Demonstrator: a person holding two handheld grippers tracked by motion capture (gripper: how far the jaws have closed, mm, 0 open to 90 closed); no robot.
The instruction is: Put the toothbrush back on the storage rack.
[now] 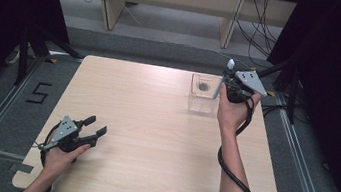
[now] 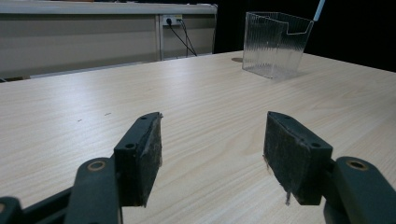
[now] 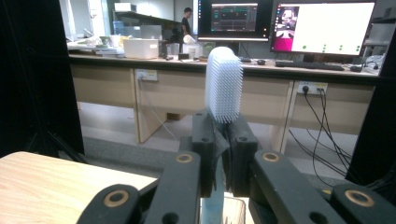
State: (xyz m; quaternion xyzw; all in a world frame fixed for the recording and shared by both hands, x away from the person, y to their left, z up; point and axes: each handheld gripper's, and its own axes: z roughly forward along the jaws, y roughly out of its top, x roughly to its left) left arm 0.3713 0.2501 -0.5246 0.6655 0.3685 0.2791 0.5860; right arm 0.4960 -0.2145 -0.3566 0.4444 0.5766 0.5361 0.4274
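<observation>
The right gripper (image 1: 229, 85) is held at the far right part of the pale wooden table (image 1: 152, 139), just beside a clear ribbed plastic box (image 1: 203, 94) with a dark spot showing at its bottom. Its jaws are clamped on a toothbrush with a white bristled head and pale blue handle (image 1: 225, 73). In the right gripper view the bristled head (image 3: 224, 85) rises upright above the closed black jaws, and the handle runs down between them towards the rim of the box below. The left gripper (image 1: 94, 130) rests low at the near left of the table, well apart from the box, with its jaws spread wide and nothing between them. In the left gripper view the box (image 2: 275, 44) stands upright far across the table.
</observation>
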